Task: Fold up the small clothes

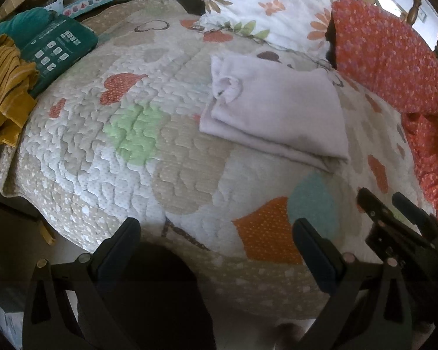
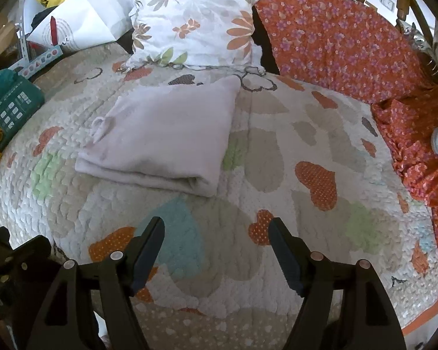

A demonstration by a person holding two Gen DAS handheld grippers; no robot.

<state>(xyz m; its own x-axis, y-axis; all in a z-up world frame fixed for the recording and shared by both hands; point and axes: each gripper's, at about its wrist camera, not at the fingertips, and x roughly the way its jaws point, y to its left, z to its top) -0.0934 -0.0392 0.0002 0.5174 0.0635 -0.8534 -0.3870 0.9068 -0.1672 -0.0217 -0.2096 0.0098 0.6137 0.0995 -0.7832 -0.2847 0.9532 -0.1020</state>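
Note:
A pale lilac garment (image 1: 277,113) lies folded into a flat rectangle on the heart-patterned quilt (image 1: 108,157); it also shows in the right wrist view (image 2: 166,137). My left gripper (image 1: 216,233) is open and empty, held above the quilt's near edge, short of the garment. My right gripper (image 2: 216,233) is open and empty, also held back from the garment. The right gripper shows at the lower right of the left wrist view (image 1: 388,207).
A floral pillow (image 2: 195,20) and an orange flowered pillow (image 2: 335,43) lie at the back. A yellow striped cloth (image 1: 5,87) and a teal package (image 1: 55,46) sit at the left edge. White paper bags (image 2: 81,20) stand behind them.

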